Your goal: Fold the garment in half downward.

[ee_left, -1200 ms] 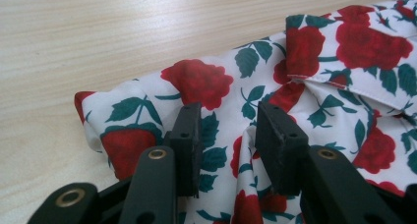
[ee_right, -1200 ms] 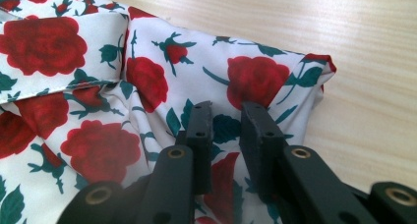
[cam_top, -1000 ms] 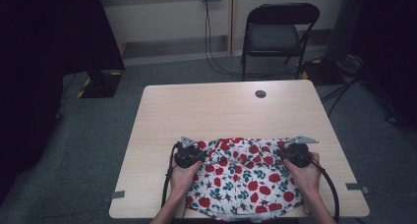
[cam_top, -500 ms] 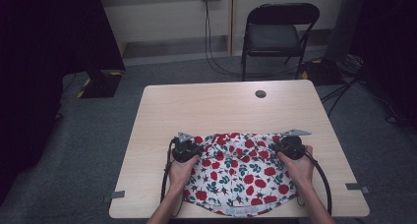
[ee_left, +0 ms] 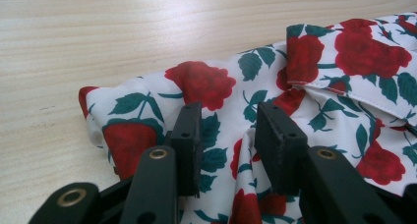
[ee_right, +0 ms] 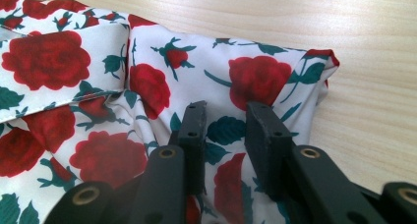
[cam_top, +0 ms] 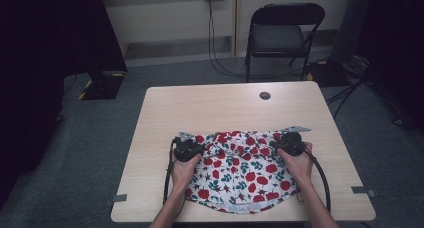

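I have a rose-print cloth (cam_top: 240, 170) lying on the table (cam_top: 210, 108) in front of me, light, thin and floppy, the kind of thing that bunches and slides on the smooth wood instead of lifting flat, so I judge it wants a pinch on a raised fold or the hemmed edge at each far corner. My left gripper (ee_left: 227, 135) stands with its jaws a little apart, pressed down on the cloth near its left far corner; a low ridge of fabric rises between them, but I cannot tell whether the pads grip it. My right gripper (ee_right: 225, 130) sits the same way near the right far corner, and its jaws have just been opening, with cloth under the gap and no visible pinch. Ahead of both pairs of jaws the cloth ends and bare table begins.
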Demonstrator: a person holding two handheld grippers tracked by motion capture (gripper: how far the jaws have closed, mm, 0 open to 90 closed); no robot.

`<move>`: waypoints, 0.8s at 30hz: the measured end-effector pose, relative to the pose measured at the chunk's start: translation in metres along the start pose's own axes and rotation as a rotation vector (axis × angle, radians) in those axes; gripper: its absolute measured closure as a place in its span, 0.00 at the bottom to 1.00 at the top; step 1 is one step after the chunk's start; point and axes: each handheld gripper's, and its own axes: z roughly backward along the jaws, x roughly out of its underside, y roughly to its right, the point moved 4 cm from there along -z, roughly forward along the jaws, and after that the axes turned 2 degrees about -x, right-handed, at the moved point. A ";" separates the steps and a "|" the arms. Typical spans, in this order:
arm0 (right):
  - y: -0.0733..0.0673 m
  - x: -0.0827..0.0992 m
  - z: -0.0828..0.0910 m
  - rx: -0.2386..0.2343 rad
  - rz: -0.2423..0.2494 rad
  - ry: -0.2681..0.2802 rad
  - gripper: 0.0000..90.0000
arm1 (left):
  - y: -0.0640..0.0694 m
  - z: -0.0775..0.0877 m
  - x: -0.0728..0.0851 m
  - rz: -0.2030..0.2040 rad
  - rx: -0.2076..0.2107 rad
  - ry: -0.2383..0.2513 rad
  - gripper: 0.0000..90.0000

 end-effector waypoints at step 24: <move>-0.046 -0.063 0.012 -0.166 0.004 0.033 0.46 | 0.024 -0.001 -0.051 0.052 0.133 0.008 0.56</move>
